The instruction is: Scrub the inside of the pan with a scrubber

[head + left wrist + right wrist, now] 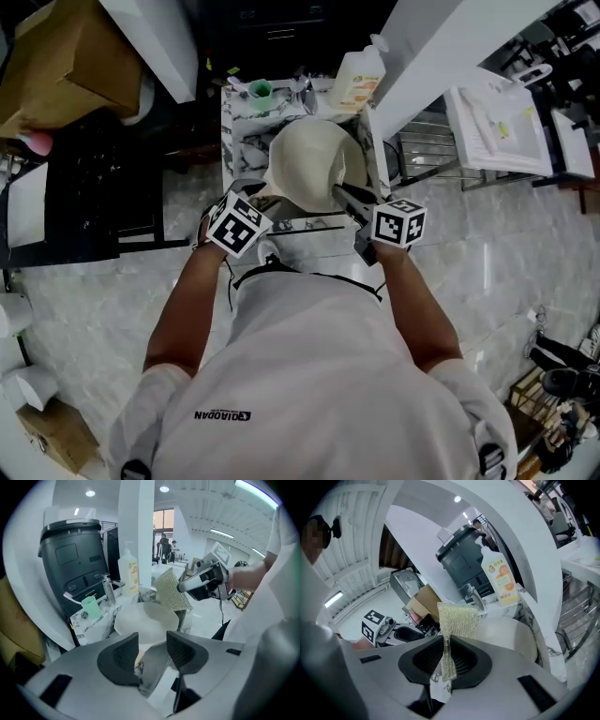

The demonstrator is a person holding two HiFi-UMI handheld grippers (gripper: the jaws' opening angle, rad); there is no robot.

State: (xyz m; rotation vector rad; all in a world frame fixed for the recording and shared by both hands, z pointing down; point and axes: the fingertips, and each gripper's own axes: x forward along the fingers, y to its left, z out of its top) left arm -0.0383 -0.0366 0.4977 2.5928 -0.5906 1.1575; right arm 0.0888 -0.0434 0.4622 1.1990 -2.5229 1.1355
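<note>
A cream pan [309,171] sits on a small marble counter [236,141] and shows in both gripper views [145,620] [511,632]. My left gripper [251,194] is at the pan's near-left rim. Its jaws [152,651] are closed on a grey piece that looks like the pan's handle [154,665]. My right gripper [343,194] [446,651] is shut on a gold mesh scrubber [457,619]. The scrubber [172,597] hangs upright just above the pan's right rim, apart from the inside.
A soap bottle [359,80], a green cup [261,90] and a tap [305,89] stand at the counter's back. A white pillar [441,56] and a wire rack [427,150] are to the right. A dark machine [70,564] stands behind left.
</note>
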